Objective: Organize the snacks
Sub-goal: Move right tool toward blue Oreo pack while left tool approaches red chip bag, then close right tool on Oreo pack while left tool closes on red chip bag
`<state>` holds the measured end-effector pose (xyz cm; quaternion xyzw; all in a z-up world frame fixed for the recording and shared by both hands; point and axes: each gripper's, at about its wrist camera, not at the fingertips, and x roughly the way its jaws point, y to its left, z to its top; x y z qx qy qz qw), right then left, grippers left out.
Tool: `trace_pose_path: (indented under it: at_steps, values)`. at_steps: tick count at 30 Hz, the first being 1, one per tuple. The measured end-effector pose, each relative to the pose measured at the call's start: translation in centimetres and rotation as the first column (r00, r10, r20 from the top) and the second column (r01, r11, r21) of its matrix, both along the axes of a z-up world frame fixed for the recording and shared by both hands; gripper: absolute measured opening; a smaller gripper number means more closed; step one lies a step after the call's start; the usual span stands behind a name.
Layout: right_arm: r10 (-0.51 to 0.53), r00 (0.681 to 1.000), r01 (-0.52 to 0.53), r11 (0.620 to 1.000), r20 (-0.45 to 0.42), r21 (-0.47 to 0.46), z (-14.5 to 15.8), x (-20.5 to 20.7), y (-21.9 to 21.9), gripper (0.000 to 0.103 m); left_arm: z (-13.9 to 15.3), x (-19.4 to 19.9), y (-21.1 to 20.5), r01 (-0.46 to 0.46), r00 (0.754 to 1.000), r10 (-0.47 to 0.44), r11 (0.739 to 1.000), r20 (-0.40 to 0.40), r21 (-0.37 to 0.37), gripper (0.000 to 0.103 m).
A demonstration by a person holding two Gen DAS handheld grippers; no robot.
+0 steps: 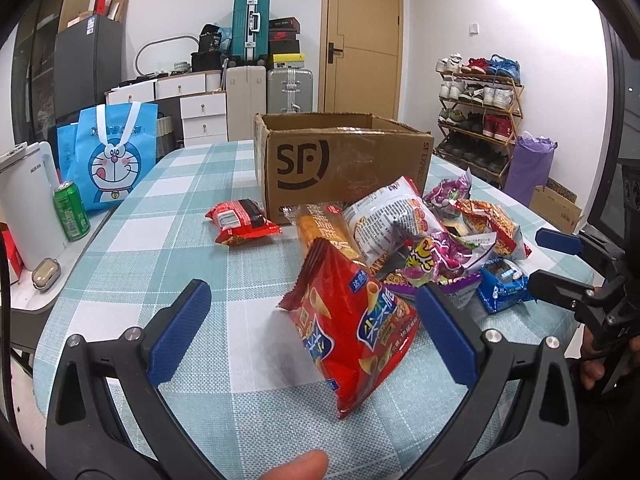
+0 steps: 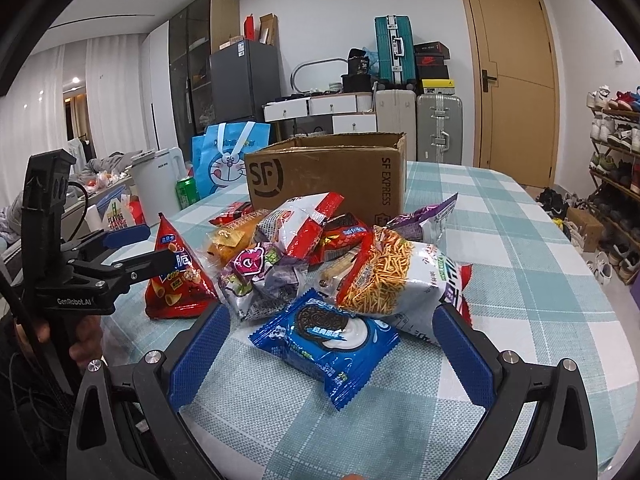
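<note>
Left wrist view: the left gripper (image 1: 312, 332) has its 2 blue-padded jaws spread wide, gripping nothing. Between them stands a red triangular cone-snack bag (image 1: 352, 336), upright on the tablecloth, its sealed top edge tilted away toward the cardboard box (image 1: 340, 160); the right pad sits just beside the bag, though contact cannot be confirmed.

Right wrist view: the right gripper (image 2: 328, 344) is likewise released, jaws wide apart. A blue cookie packet (image 2: 326, 340) lies flat between them, its long axis running diagonally from near right to far left.

Just beyond both grippers, a loose heap of snack bags (image 2: 304, 248) covers the middle of the table: a big noodle-snack bag (image 2: 392, 284) overlaps the cookie packet's far edge, with purple and white bags behind. 1 small red packet (image 1: 240, 222) lies apart, to the left of the heap.

The open brown box stands at the far side of the heap, top flaps up. The table wears a teal and white checked tablecloth (image 1: 192, 216). Around the room are suitcases (image 1: 250, 26), a wooden door (image 1: 362, 36), a shoe rack (image 1: 478, 108), a blue cartoon bag (image 1: 108, 152) and a green can (image 1: 71, 210).
</note>
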<state>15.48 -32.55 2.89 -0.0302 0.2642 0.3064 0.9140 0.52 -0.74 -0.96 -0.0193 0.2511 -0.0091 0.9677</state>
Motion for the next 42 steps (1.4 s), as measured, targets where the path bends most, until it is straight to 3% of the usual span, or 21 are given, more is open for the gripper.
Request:
trace_pose_path:
  at_steps: [11,16,24,31,38,39,42]
  values:
    - [0.030,0.991,-0.037,0.998,-0.129,-0.049,-1.6,1.3,0.8,0.103,-0.6,1.0,0.0,0.013,0.999,-0.014,1.000,-0.052,-0.005,0.102]
    - [0.023,0.989,-0.036,0.996,-0.143,-0.085,-2.2,1.7,1.4,0.103,-1.1,1.5,0.0,0.034,0.996,-0.036,0.999,-0.078,-0.022,0.102]
    - [0.023,0.990,-0.039,0.993,-0.141,-0.111,-2.7,2.3,2.6,0.103,-1.4,1.9,-0.5,0.075,0.993,-0.077,0.997,-0.093,-0.031,0.087]
    - [0.038,0.991,-0.056,0.988,-0.130,-0.142,-3.1,1.9,3.8,0.084,-2.1,2.5,-0.6,0.115,0.984,-0.122,0.992,-0.133,-0.061,0.061]
    - [0.047,0.992,-0.060,0.991,-0.115,-0.116,-2.8,1.4,3.6,0.064,-1.8,2.2,-0.7,0.127,0.984,-0.134,0.990,-0.120,-0.063,0.053]
    - [0.044,0.993,-0.056,0.992,-0.111,-0.113,-2.7,1.4,3.5,0.053,-1.7,2.0,-0.7,0.127,0.984,-0.134,0.990,-0.117,-0.064,0.053]
    - [0.048,0.991,-0.060,0.993,-0.124,-0.099,-2.7,1.5,3.0,0.052,-1.5,1.7,-0.8,0.129,0.985,-0.135,0.990,-0.105,-0.063,0.052]
